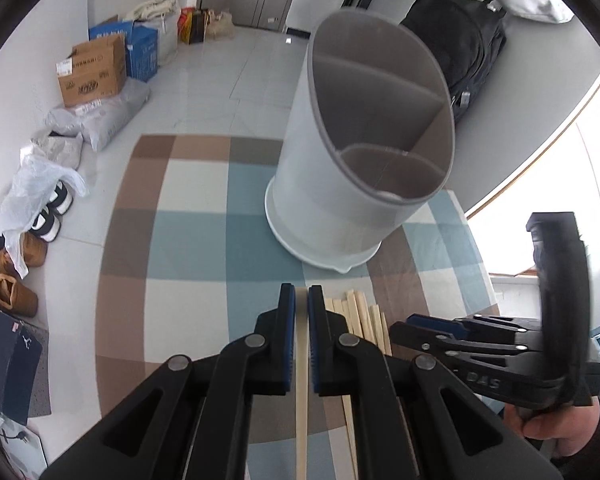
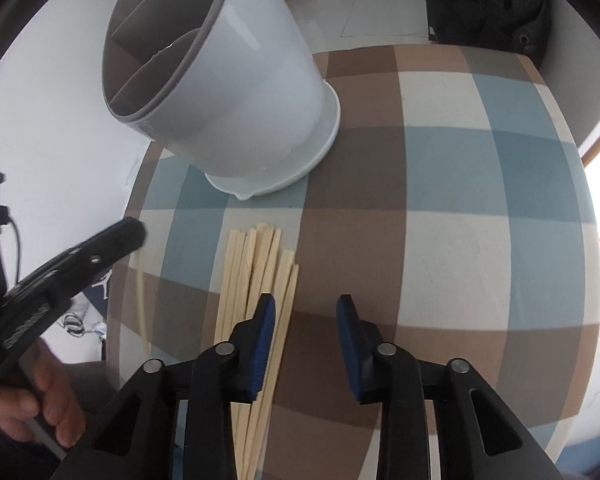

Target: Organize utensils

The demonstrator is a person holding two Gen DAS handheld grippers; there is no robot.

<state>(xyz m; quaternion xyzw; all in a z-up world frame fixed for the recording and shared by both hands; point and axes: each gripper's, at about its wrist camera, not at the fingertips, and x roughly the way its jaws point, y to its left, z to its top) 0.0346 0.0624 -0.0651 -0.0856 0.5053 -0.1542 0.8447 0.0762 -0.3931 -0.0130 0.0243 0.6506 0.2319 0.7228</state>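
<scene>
Left tongs (image 1: 301, 296) are clamped on one chopstick (image 1: 301, 400), lifted off the checked counter (image 2: 440, 160). Ahead stands the white utensil holder (image 1: 340, 184), its divided compartments showing nothing inside as far as I can see. To the right, my right tongs (image 2: 306, 310) stand apart, empty, over the chopstick bundle (image 2: 252, 280) lying just before the holder. Nearly everything remains to be sorted, I judge.

Utensil holder (image 2: 228, 92) stands near the bench's (image 2: 480, 208) far-left corner, the only tall obstacle. Loose chopsticks (image 2: 256, 276) lie flat just in front of it, low. Left gripper (image 2: 134, 236) hangs over the left edge beside them. Right half of bench is bare checked cloth, free passage.
</scene>
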